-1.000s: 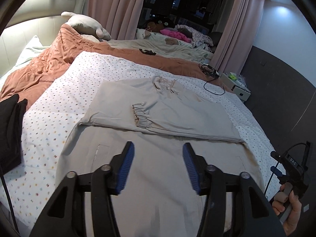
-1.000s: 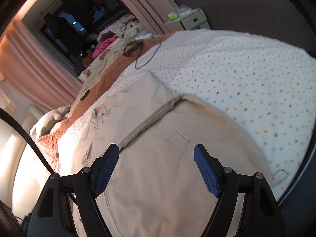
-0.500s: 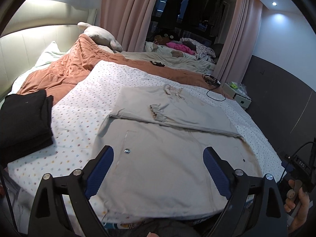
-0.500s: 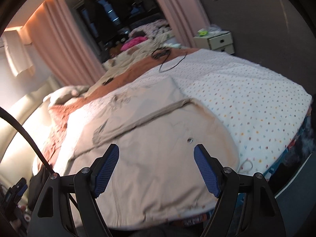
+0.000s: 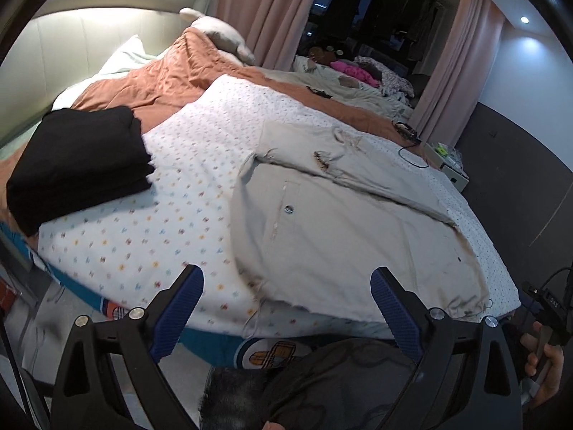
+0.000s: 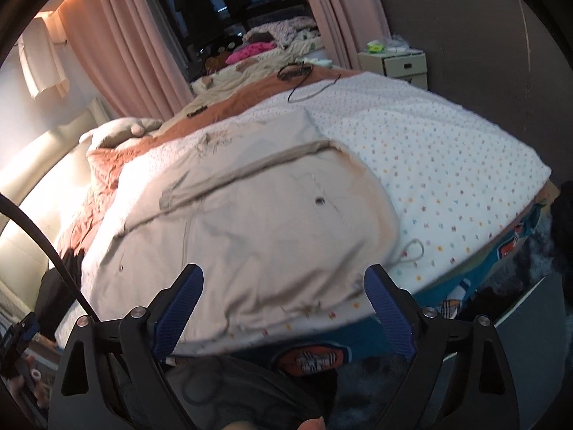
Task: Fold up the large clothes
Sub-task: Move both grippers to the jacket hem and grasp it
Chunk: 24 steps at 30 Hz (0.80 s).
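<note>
Beige jacket (image 5: 343, 222) lies flat on the dotted bedspread (image 5: 150, 236), sleeves folded across. Left tool (image 5: 286, 308) and right tool (image 6: 283, 304) both spread, empty, above the bed's near edge.

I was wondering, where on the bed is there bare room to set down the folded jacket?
Bare dotted sheet lies between the black folded stack and the beige jacket, and more past the jacket's other side toward the nightstand. The far edge is crowded: a black cable, the rust duvet and heaped clothes.
</note>
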Each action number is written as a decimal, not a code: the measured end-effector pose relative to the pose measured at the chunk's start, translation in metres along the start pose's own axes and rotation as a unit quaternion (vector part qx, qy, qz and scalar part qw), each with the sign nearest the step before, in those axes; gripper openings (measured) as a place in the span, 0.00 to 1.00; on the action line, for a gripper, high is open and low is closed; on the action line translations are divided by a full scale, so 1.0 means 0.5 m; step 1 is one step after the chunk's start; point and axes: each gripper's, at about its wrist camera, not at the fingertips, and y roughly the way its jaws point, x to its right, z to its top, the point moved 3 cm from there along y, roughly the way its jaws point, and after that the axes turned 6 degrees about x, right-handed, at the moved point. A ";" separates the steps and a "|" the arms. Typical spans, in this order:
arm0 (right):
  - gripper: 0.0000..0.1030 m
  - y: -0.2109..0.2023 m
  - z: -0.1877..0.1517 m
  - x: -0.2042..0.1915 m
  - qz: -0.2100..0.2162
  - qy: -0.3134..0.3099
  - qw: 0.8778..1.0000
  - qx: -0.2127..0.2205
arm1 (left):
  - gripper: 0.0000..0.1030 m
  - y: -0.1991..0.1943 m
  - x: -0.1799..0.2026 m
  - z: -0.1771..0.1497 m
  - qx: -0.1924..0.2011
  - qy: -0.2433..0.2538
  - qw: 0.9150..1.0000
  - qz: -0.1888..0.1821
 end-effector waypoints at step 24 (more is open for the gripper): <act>0.74 0.081 -0.076 0.225 0.065 0.192 0.979 -0.022 | 0.81 0.121 -0.123 -0.052 -0.036 -0.118 0.992 -0.018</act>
